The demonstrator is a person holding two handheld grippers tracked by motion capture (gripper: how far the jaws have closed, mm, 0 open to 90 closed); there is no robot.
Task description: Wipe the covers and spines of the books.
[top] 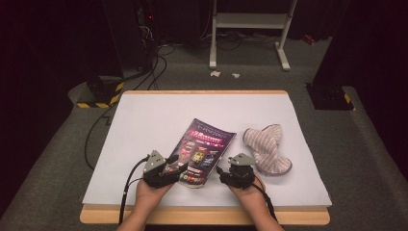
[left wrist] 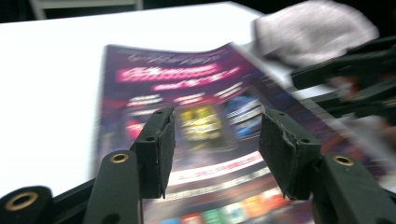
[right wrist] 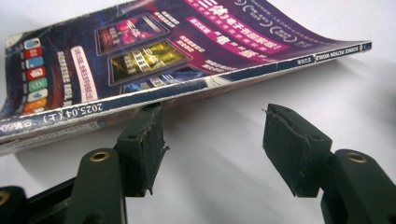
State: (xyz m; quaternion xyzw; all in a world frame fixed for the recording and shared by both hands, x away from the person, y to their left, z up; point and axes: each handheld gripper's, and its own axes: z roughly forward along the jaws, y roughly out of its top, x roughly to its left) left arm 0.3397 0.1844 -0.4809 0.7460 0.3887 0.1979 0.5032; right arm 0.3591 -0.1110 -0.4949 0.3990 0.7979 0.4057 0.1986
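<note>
A purple magazine (top: 204,150) lies closed on the white table top (top: 144,120), its cover bowed upward. My left gripper (top: 174,166) hovers open over the magazine's near left corner; in the left gripper view the cover (left wrist: 196,116) shows blurred between the jaws, and the midpoint of this gripper (left wrist: 212,147) has nothing in it. My right gripper (top: 230,166) stands open just right of the magazine's near edge. In the right gripper view the spine (right wrist: 196,84) runs across ahead of the open gripper (right wrist: 212,144), with the left pad (right wrist: 144,140) just under the edge.
A striped pinkish cloth (top: 267,147) lies crumpled right of the magazine, close to my right gripper, and shows blurred in the left gripper view (left wrist: 313,30). The table's wooden front edge (top: 202,216) is near my wrists. A white stand (top: 250,29) sits on the floor beyond.
</note>
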